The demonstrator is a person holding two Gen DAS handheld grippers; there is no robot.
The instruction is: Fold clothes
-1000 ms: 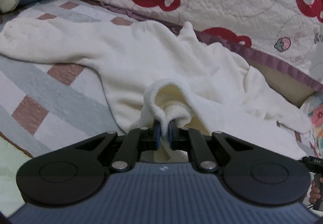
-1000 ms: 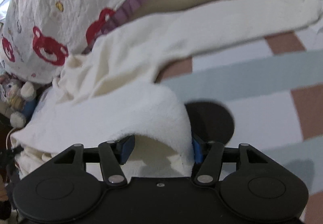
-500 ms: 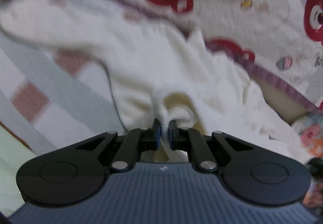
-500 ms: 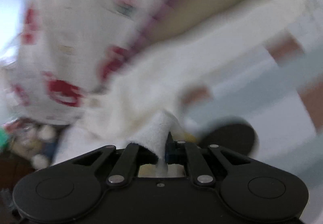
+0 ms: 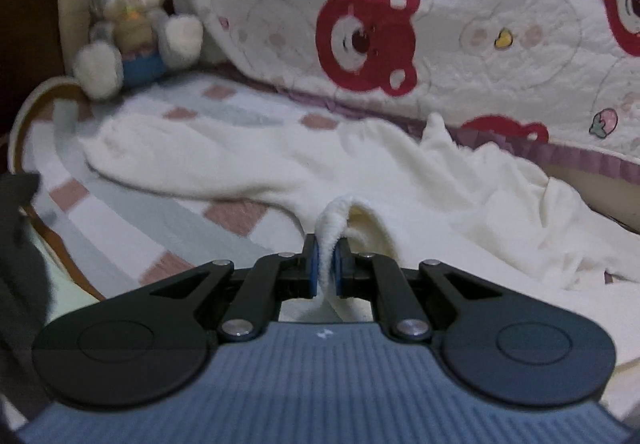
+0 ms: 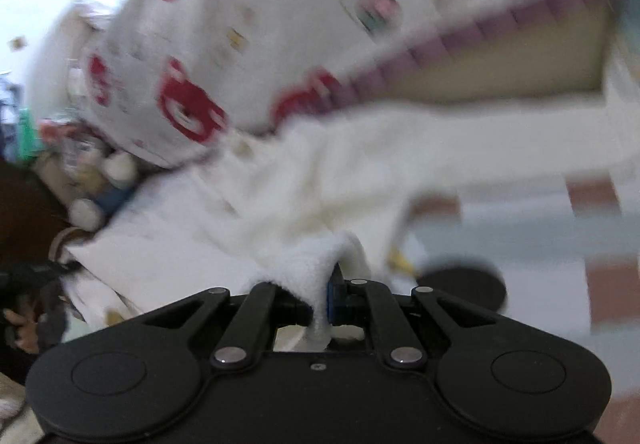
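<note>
One cream fleece garment (image 5: pixel 400 180) spread across the checked bed cover (image 5: pixel 132 220), sleeve ends reaching left and right. Two grippers: left gripper (image 5: pixel 326 270) with fingers clamped on a raised fold of its hem, right gripper (image 6: pixel 320 304) likewise pinching another bunched fold. One plush rabbit (image 5: pixel 132 16) seated beside one bear-print quilt (image 5: pixel 400 24) behind.

our left gripper (image 5: pixel 325 271) has black linkage arms, silver rivets, blue pads and a ribbed grey-blue body; our right gripper (image 6: pixel 320 302) is all black with blue pads.
</note>
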